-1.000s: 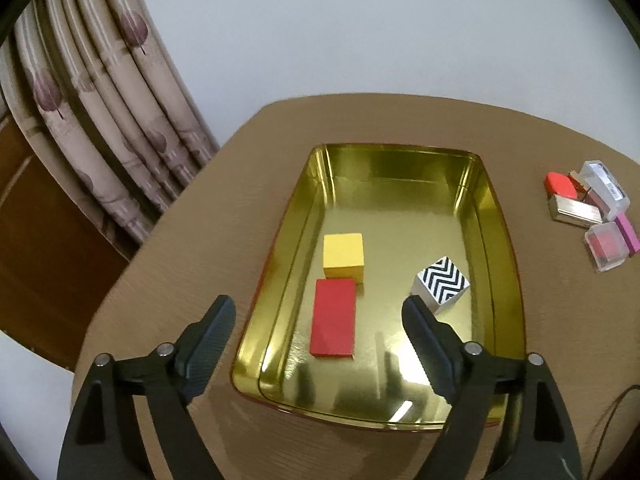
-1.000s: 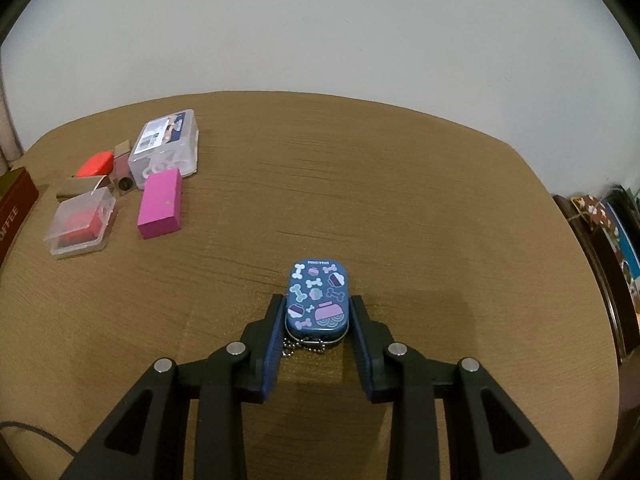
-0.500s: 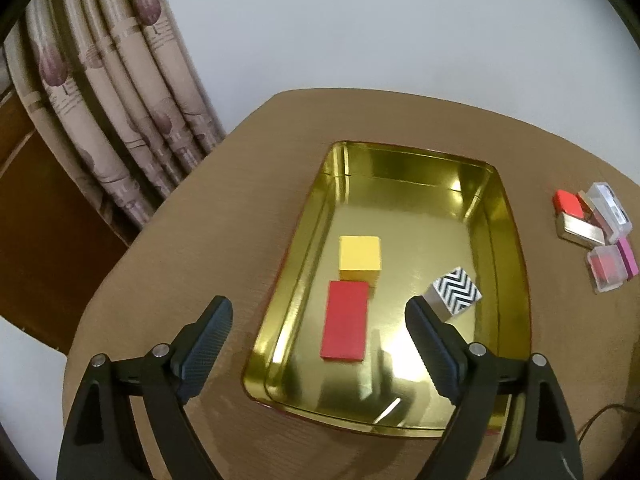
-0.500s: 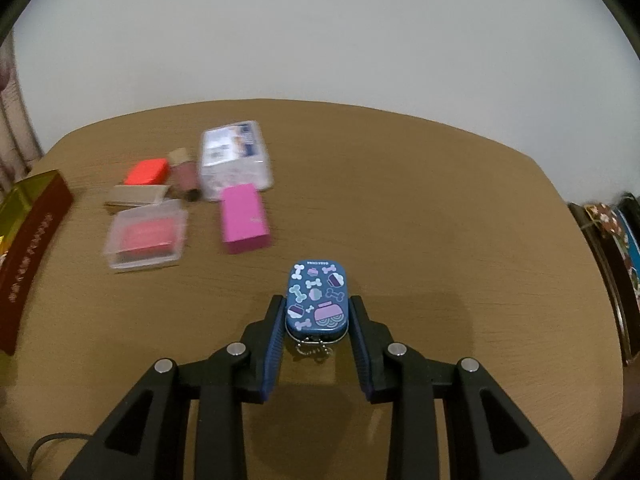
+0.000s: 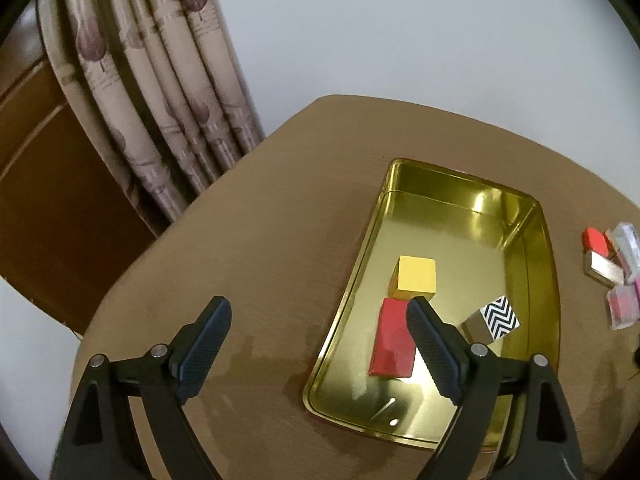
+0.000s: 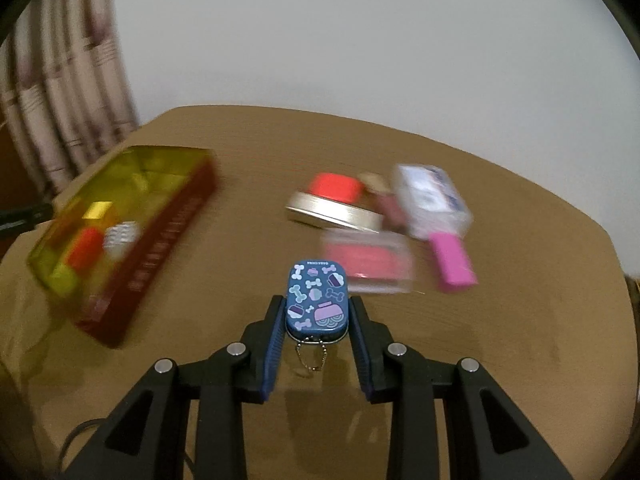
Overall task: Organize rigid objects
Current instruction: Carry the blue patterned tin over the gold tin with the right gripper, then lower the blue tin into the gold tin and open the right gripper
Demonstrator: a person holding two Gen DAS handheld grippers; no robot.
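Note:
My right gripper [image 6: 316, 312] is shut on a small blue tin [image 6: 316, 298] with bone prints and a bead chain, held above the table. A gold tray [image 5: 548, 264] holds a yellow cube [image 5: 414, 278], a red block [image 5: 394, 336] and a black-and-white zigzag cube [image 5: 498, 318]. The tray also shows in the right wrist view [image 6: 160, 216], blurred, to the left of the tin. My left gripper [image 5: 318, 320] is open and empty above the table at the tray's left edge.
A cluster of small items lies right of the tray: a red piece [image 6: 336, 186], a gold bar [image 6: 332, 212], a clear box with red inside [image 6: 368, 258], a clear labelled box [image 6: 434, 200] and a pink block [image 6: 454, 262]. A curtain [image 5: 160, 80] hangs beyond the round table's left edge.
My right gripper has swung left with the tin, bringing the item cluster and the tray into view. My left gripper has moved left and back, so the tray now sits to its right.

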